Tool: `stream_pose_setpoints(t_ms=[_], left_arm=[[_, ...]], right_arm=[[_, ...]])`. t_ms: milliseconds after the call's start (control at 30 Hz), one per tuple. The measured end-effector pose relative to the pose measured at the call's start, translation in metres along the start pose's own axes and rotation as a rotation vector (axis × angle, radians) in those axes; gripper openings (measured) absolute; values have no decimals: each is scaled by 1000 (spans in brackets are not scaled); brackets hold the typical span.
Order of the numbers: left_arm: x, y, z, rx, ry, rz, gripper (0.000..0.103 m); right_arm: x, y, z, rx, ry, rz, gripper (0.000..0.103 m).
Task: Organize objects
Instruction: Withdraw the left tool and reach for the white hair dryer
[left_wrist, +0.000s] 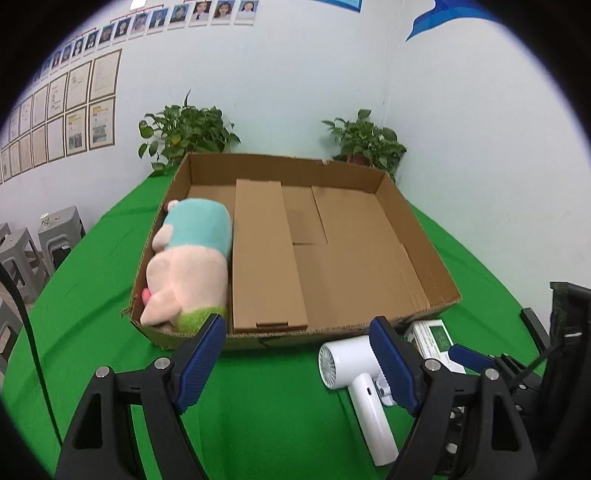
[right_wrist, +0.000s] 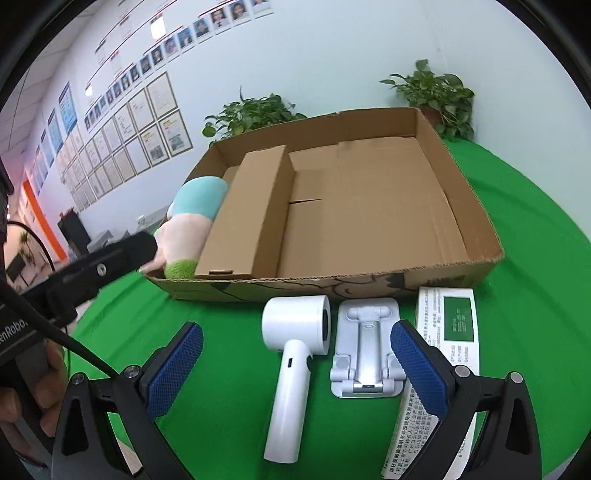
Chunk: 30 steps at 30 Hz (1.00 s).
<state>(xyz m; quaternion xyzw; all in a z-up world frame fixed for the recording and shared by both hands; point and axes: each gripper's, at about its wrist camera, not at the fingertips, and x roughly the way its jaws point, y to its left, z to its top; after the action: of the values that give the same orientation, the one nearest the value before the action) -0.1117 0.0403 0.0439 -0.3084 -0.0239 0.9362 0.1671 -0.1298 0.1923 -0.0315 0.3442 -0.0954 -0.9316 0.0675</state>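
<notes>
Green table (right_wrist: 535, 229) carries open cardboard tray (right_wrist: 476, 218). Done: plush toy (left_wrist: 192, 262) lies along tray's left wall, long brown box (left_wrist: 264, 254) beside it. Left: white hair dryer (right_wrist: 291, 354), white folding stand (right_wrist: 365, 354), white-and-green box (right_wrist: 448, 332) on table outside tray's near wall. Left gripper (left_wrist: 297, 363) wide open, empty. Right gripper (right_wrist: 295, 373) wide open, empty, hovering over dryer and stand.

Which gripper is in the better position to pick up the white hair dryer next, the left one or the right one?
Probably the right. The right gripper is open, with the hair dryer handle between its fingers. The left gripper, also open, faces the cardboard box; there the dryer lies off to its right.
</notes>
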Motion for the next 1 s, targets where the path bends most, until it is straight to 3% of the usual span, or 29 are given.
stream_pose_setpoints(t_ms=[100, 300, 533, 833, 900, 967, 1000], left_arm=[[1, 1, -5, 22, 0, -9, 80], [27, 8, -9, -51, 107, -32, 80], [38, 11, -19, -94, 167, -134, 80], [78, 9, -32, -213, 332, -348, 79], [87, 9, -37, -232, 369, -382, 79], [90, 9, -42, -253, 382, -408, 79], [91, 9, -44, -262, 386, -421, 78]], right_arm=[[9, -2, -7, 4, 39, -5, 102], [8, -16, -23, 16, 67, 12, 102], [8, -15, -46, -51, 116, 70, 100], [23, 15, -60, -163, 178, 147, 78], [29, 23, -63, -192, 200, 123, 68], [38, 28, -66, -207, 236, 96, 45], [43, 31, -68, -218, 254, 63, 43]])
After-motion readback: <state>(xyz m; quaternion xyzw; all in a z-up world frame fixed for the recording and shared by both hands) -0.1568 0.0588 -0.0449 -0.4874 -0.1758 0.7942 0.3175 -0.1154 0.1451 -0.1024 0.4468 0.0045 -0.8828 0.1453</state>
